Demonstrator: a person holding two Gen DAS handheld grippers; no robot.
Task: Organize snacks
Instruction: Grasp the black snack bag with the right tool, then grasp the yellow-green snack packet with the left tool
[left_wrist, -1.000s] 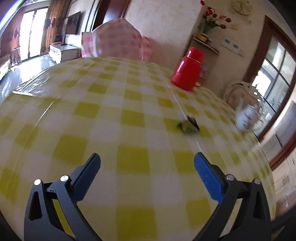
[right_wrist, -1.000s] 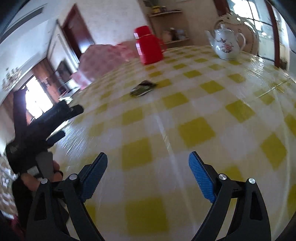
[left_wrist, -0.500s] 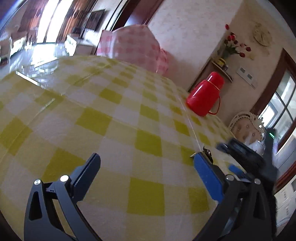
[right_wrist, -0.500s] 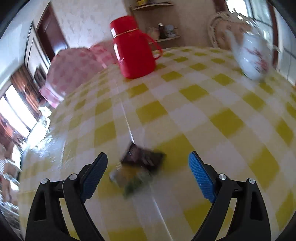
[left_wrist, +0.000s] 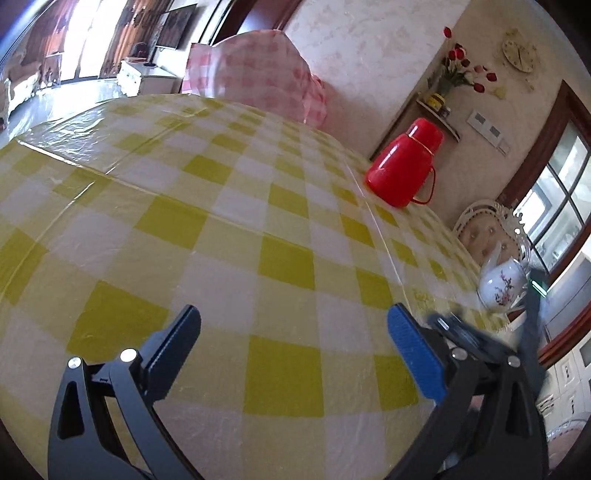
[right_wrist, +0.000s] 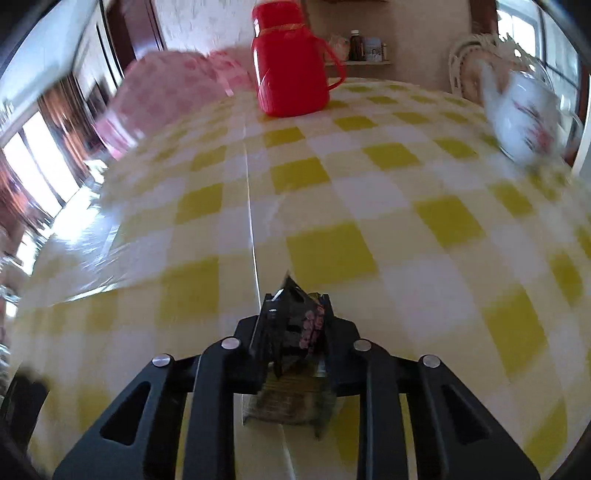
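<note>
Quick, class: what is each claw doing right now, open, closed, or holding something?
Left claw: open, nothing between its fingers.
Right claw: has just been closing, now shut on the dark snack packet.

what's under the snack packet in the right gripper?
The right gripper, its jaws just closed, pinches the dark snack packet. Beneath it shows the yellow-checked tablecloth and its crease. Whether the packet's lower end touches the cloth is hidden by the fingers.

On the table with the yellow-checked plastic cloth, the red plastic thermos jug stands at the far edge, the white flowered porcelain teapot to its right.
</note>
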